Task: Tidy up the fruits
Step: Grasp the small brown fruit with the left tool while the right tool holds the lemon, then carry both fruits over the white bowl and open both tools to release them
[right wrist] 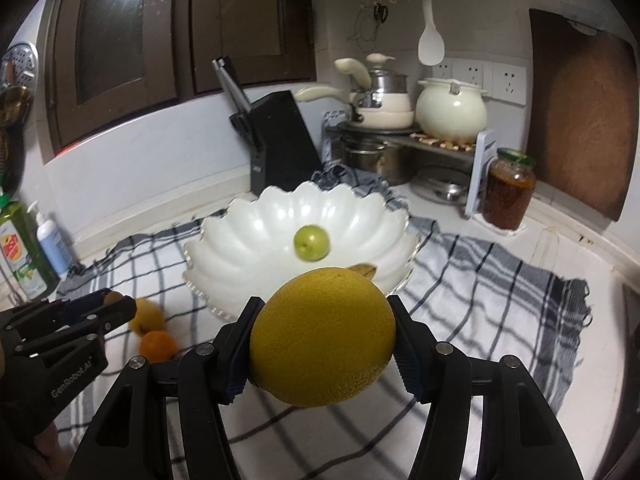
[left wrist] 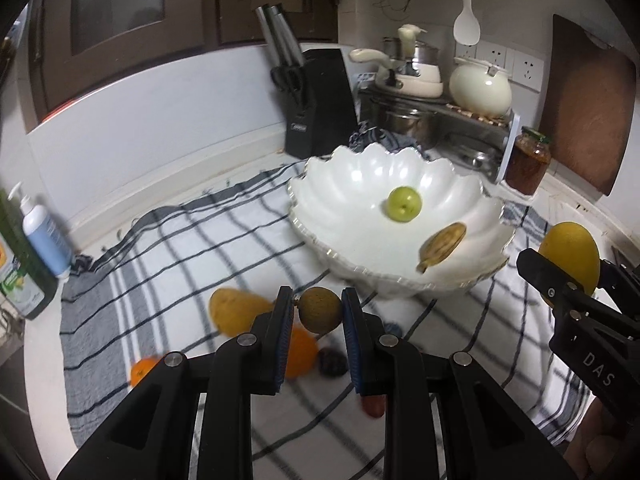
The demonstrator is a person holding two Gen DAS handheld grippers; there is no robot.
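On the checked cloth [left wrist: 168, 248] covering the counter I see the scalloped white bowl [left wrist: 352, 184], with a green apple [left wrist: 404, 204] near its middle and a small speckled banana [left wrist: 442, 246] lying against its near wall. My left gripper [left wrist: 319, 312] is clamped on a small brown round fruit [left wrist: 320, 309], both pads pressing its sides, and holds it above the cloth just short of the bowl. My right gripper [right wrist: 320, 340] is closed around a large yellow citrus [right wrist: 323, 338], which fills the gap between its fingers and hides the bowl's near rim in the right wrist view. Below the left gripper, a yellow pear-like fruit [left wrist: 236, 312], two oranges [left wrist: 300, 354], a dark plum [left wrist: 332, 363] and something red [left wrist: 374, 407] lie on the cloth, blurred. Behind the bowl stand a black knife block [left wrist: 320, 108], a cream pot [left wrist: 480, 88] and a jar [left wrist: 527, 162].
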